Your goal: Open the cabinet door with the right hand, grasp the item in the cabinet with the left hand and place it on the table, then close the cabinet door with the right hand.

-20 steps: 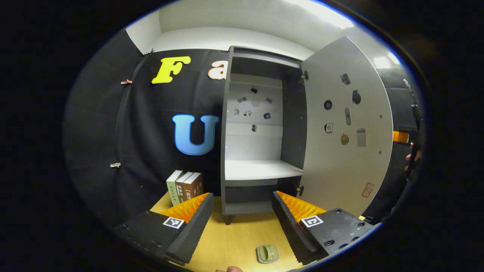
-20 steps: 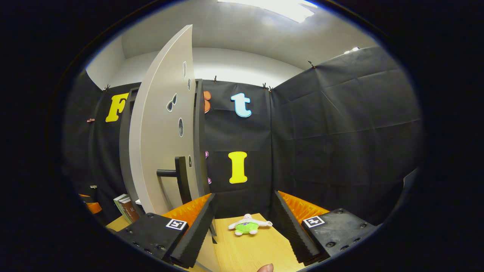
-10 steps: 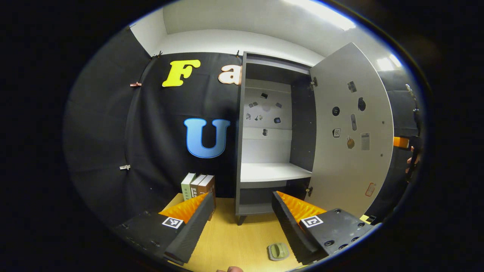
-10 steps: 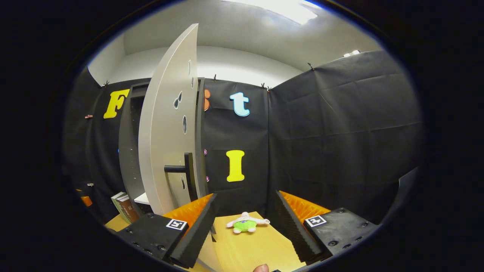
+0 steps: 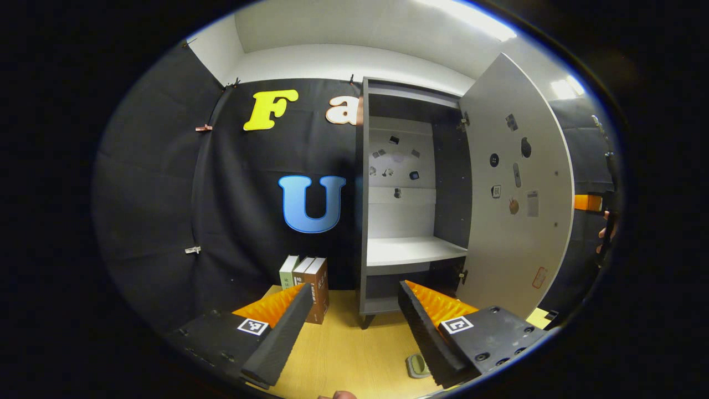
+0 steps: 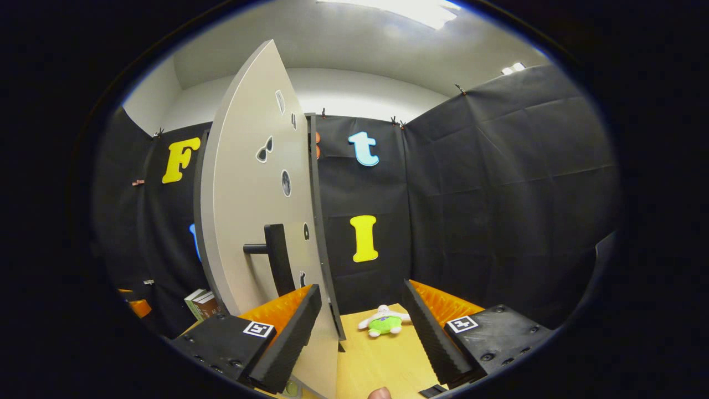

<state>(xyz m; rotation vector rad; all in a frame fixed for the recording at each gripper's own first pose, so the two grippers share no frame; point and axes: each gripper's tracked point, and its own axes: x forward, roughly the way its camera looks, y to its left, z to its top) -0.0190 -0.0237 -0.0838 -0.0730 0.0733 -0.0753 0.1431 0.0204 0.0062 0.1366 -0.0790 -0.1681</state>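
Cabinet door [image 5: 518, 188] stands swung wide on the tall grey cabinet [image 5: 410, 199], whose white shelf [image 5: 412, 250] lies bare. In front of the cabinet, on the tabletop [image 5: 349, 349], a small green item [image 5: 417, 366] rests partly behind the left gripper [image 5: 354, 327], whose fingers are spread apart and hold nothing. Left of the cabinet stand three books [image 5: 307, 277]. In the right gripper view the right gripper [image 6: 360, 327] hovers by the door's outer face near its black handle [image 6: 274, 257], fingers apart, empty. Beyond it lies a plush toy [image 6: 384, 323].
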